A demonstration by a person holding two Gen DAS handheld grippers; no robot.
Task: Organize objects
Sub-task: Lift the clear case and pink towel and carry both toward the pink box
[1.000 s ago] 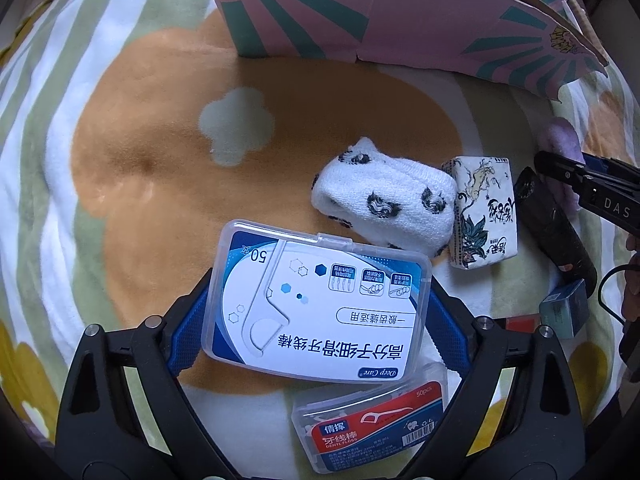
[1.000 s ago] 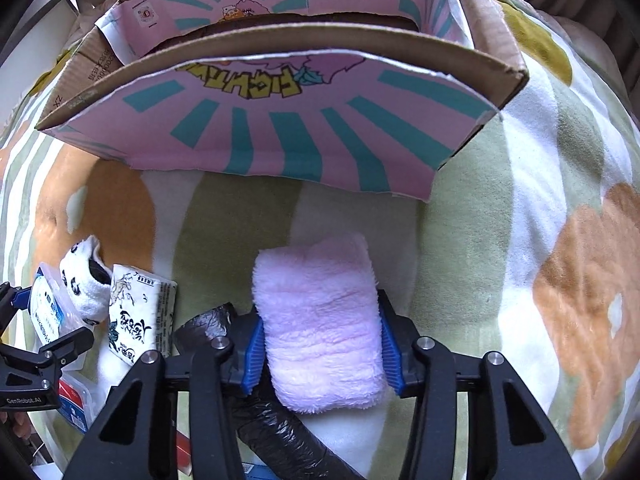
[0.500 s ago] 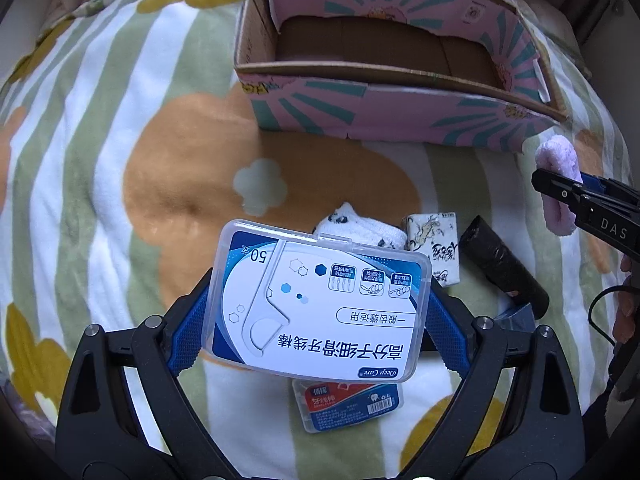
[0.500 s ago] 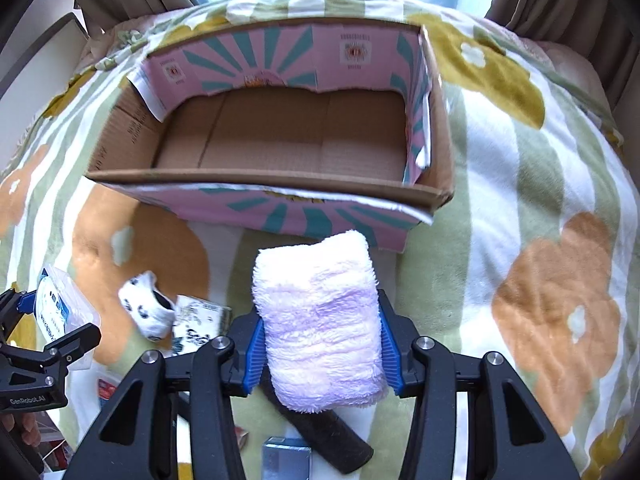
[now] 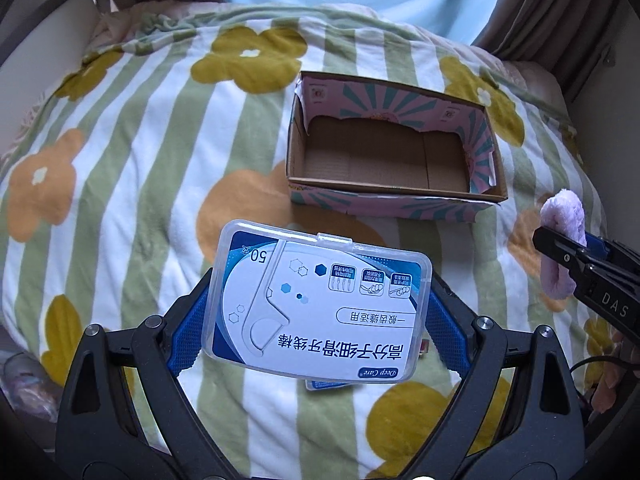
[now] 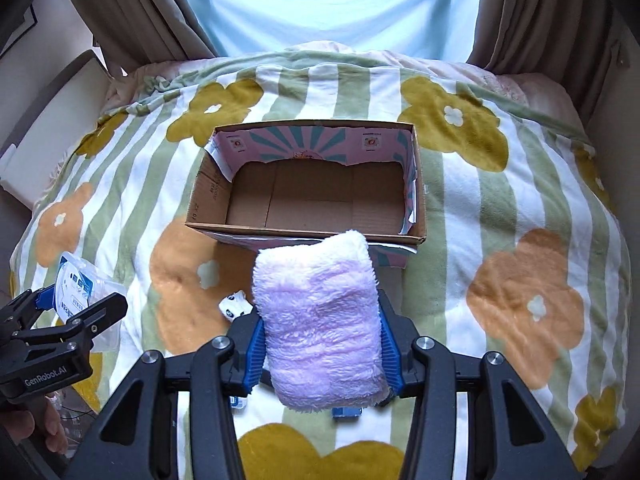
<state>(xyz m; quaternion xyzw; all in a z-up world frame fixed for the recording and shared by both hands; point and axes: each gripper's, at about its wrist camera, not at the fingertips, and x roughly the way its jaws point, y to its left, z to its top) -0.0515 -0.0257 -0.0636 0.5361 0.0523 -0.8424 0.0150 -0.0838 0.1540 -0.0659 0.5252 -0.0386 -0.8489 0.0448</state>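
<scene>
My left gripper (image 5: 318, 306) is shut on a clear plastic dental floss box (image 5: 320, 304) with a blue and white label, held high above the bed. My right gripper (image 6: 320, 340) is shut on a folded lilac fluffy towel (image 6: 318, 328), also raised. An open cardboard box (image 5: 394, 200) with pink and teal sunburst sides lies ahead of both grippers, its brown floor bare; in the right wrist view the cardboard box (image 6: 304, 236) sits just beyond the towel. The right gripper (image 5: 576, 264) with the towel (image 5: 562, 220) shows at the right edge of the left wrist view.
A striped flower-print blanket (image 6: 500, 220) covers the bed. A white patterned sock (image 6: 234, 306) peeks out beside the towel, and other small items lie hidden below the grippers. Curtains (image 6: 532, 20) and a bright window stand behind the bed. A hand (image 6: 48, 428) holds the left gripper.
Both grippers have risen well above the blanket with their loads. The cardboard box now appears smaller and fully visible from above; the loose items on the blanket have dropped out of sight.
</scene>
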